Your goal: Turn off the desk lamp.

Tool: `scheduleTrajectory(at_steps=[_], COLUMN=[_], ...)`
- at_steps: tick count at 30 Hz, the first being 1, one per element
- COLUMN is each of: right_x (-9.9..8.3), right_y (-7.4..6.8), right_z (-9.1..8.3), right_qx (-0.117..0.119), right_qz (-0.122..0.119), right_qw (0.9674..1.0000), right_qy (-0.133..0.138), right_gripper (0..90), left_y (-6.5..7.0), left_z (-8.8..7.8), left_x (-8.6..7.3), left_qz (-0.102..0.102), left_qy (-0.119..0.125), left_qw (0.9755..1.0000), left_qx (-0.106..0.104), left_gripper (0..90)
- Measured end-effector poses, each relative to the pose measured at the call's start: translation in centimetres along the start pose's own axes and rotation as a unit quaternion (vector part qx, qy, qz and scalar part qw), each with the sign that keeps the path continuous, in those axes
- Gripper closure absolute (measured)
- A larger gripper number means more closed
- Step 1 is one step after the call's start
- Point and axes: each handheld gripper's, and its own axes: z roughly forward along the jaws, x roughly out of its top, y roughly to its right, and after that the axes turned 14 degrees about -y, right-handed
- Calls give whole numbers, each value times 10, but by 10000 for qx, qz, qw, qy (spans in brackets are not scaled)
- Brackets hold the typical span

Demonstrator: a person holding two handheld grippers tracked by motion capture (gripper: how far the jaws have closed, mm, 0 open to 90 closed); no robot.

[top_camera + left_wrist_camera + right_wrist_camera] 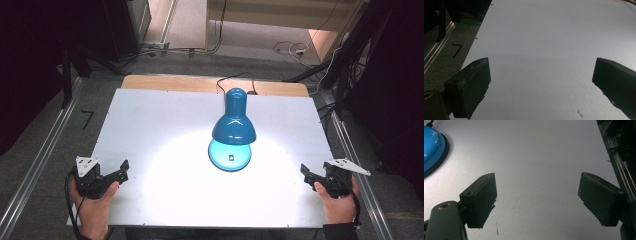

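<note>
Centrally on the white rectangular table board (165, 115) stands the lit blue metal desk lamp (233, 125), well apart from both grippers. Left gripper (121, 169) and right gripper (306, 175) hover at the near corners, jaws wide, holding nothing, bare board between them.

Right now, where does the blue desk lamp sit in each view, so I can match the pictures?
High view: the blue desk lamp stands lit at the centre of the white table, shade over its round base.
Left gripper view: not in it.
Right gripper view: the lamp's rounded blue edge sits at the top left corner.
Shared landmark: the white table.
</note>
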Motion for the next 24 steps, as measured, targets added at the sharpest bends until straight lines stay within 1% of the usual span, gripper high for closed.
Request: scheduleTrajectory(at_steps=[3, 4, 6, 9, 12, 13, 19, 24], right_x=[1, 3, 4, 11, 13, 15, 18, 21], right_y=[-4, -7, -9, -14, -17, -20, -30, -37], right_z=[1, 2, 2, 3, 4, 4, 5, 6], right_qx=[34, 42, 69, 249, 269, 327, 338, 370], right_qz=[-52, -120, -120, -152, -226, -268, -379, -447], right_qw=[10000, 9999, 9999, 9996, 9994, 9991, 9987, 9983], right_qy=[3, 15, 21, -20, -56, -80, -64, -39], right_gripper=[143, 143, 142, 142, 142, 142, 142, 142], left_y=[0, 0, 0, -1, -1, -1, 0, 1], left_z=[0, 0, 0, 0, 0, 0, 1, 1], left_x=[0, 0, -1, -1, -1, -1, -1, 0], left_qz=[1, -1, -19, -40, -53, -63, -15, -18], left_qy=[-4, -12, -12, -35, -15, -18, -58, -54], left_qw=[10000, 10000, 10000, 10000, 10000, 10000, 9999, 9999], left_qx=[2, 4, -4, -28, -44, -54, -90, -101], left_gripper=[22, 21, 22, 21, 22, 21, 21, 21])
